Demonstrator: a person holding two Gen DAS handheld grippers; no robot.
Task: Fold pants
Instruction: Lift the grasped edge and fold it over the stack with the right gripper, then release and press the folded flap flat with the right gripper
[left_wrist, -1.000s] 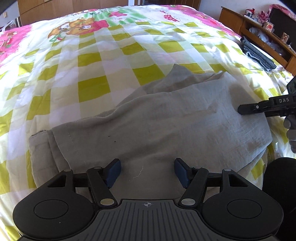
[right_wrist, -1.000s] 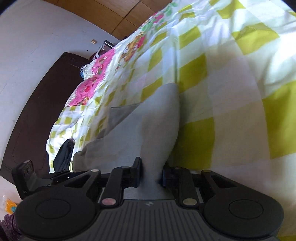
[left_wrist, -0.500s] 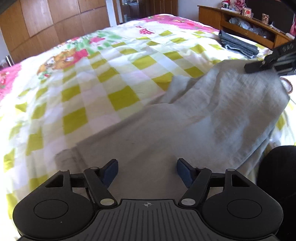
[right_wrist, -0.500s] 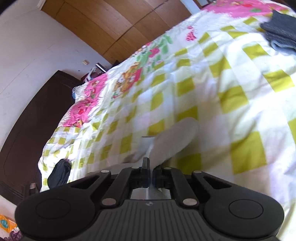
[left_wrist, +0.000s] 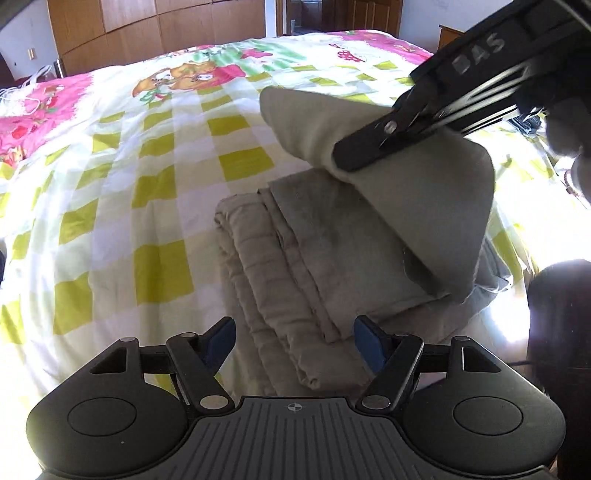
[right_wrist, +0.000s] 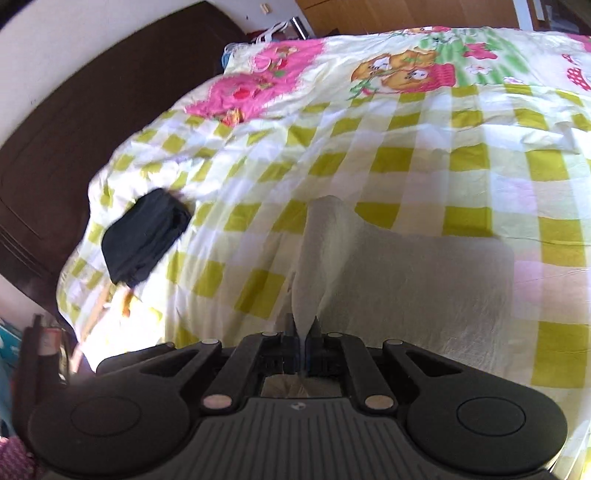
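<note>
Grey-beige pants (left_wrist: 314, 258) lie on the checked quilt (left_wrist: 147, 184) in the left wrist view. One end (left_wrist: 424, 192) is raised and doubled over the rest. My right gripper (left_wrist: 354, 155) comes in from the upper right, shut on that raised end. In the right wrist view its jaws (right_wrist: 301, 332) pinch a ridge of the pants (right_wrist: 406, 277), which droops away to the quilt (right_wrist: 406, 147). My left gripper (left_wrist: 295, 341) hovers open over the near, layered edge of the pants, with its blue pads (left_wrist: 221, 339) apart and pressing on nothing.
A folded black garment (right_wrist: 144, 240) lies near the quilt's left edge. Dark wood furniture (right_wrist: 55, 129) stands beyond that edge, and wooden wardrobe doors (left_wrist: 147, 29) rise past the bed's far end. A hand (left_wrist: 569, 122) holds the right gripper. A dark shape (left_wrist: 561, 332) fills the lower right.
The right gripper closed on the pants' end, lifted it off the quilt and carried it up and across over the rest. The left gripper shifted along the pants and stayed open.
</note>
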